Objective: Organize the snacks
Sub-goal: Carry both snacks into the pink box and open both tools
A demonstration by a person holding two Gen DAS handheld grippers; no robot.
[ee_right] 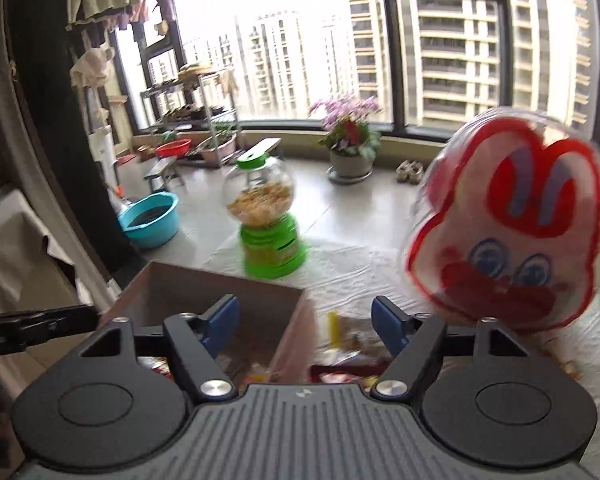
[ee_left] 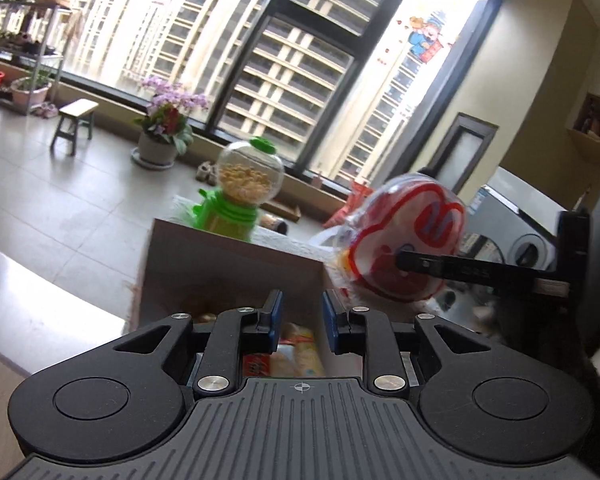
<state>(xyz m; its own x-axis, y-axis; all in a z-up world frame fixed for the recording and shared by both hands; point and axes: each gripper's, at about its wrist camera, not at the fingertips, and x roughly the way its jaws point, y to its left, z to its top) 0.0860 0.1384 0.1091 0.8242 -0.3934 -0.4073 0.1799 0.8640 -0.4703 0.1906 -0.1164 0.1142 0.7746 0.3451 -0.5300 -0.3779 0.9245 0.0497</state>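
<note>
Both hand-held grippers, left (ee_left: 301, 312) narrowly and right (ee_right: 305, 320) widely parted, hold nothing.

Blurred snack packets (ee_right: 352, 344) beneath claws

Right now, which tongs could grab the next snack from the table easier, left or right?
Probably the right tongs. They are open, with nothing between them, and loose snack packets lie on the white tablecloth just ahead. The left tongs are only narrowly open and point into the cardboard box.
</note>
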